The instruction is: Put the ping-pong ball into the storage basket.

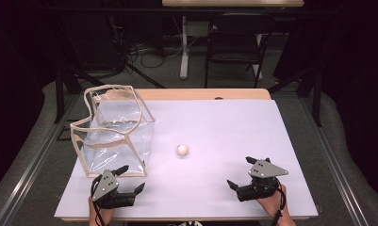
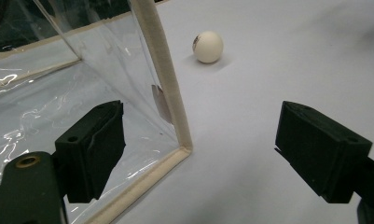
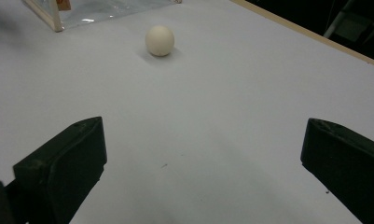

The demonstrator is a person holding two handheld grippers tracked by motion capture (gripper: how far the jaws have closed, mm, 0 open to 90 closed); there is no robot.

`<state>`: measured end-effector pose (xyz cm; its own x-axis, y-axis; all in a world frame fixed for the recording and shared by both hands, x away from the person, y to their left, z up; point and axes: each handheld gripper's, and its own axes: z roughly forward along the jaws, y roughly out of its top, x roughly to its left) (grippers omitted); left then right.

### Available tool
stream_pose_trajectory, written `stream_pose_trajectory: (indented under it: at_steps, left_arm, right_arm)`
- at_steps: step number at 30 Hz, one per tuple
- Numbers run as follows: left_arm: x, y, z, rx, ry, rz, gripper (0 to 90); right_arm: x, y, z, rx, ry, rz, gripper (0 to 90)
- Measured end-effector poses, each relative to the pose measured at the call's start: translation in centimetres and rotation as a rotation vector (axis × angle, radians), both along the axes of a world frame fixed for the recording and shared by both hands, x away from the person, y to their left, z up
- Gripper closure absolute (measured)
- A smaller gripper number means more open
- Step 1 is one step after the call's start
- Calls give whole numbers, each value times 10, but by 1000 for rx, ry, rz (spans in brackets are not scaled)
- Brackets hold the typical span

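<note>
Table [image 1: 252, 117] with a pale sheet over it, wooden edge showing at the far side. A clear bag [image 1: 115, 134] with tan piping stands at the left, mouth up and sagging, so it looks set out ready to take something in. A small white ball [image 1: 182, 150] sits alone on the sheet, right of the bag and apart from it, roughly between the two grippers and farther out than both; likely the thing to be picked up and dropped in. Left gripper [image 1: 131, 178] rests low near the bag's near corner, jaws wide apart and holding nothing; in the left gripper view one jaw lies in front of the clear wall and the other over bare sheet, with the piped corner edge [image 2: 168, 84] between them but untouched (perhaps placed to steady the bag). Right gripper [image 1: 241, 172] lies at the near right, jaws spread wide and empty, pointed toward the ball [image 3: 159, 40], which its own view shows well ahead, a plain line of approach. Hard to make out: a dark mark on the ball [image 2: 208, 46] in the left gripper view, too small to read; whether the bag holds anything, since glare hides its floor; the bag is cut off at the top of the right gripper view; the room beyond is dark, a chair [image 1: 236, 37] and cables faint
</note>
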<state>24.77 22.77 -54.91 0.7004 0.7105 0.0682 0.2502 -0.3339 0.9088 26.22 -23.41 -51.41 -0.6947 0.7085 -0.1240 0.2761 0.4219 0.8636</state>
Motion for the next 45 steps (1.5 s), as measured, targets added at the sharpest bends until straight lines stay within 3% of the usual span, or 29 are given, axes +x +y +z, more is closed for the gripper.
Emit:
stream_pose_trajectory:
  at_steps: [8,12,32,45]
  left_arm:
    - [1,-3,0,16,-2,-6,159]
    - [0,-1,0,-7,-23,2,159]
    - [4,-1,-1,4,2,0,159]
    - [2,-2,-1,14,-5,-5,159]
  right_arm:
    - [5,7,6,-8,15,5,0]
    - [10,12,8,-11,28,8,0]
    - [31,41,16,-46,61,42,1]
    - [46,57,19,-64,73,59,1]
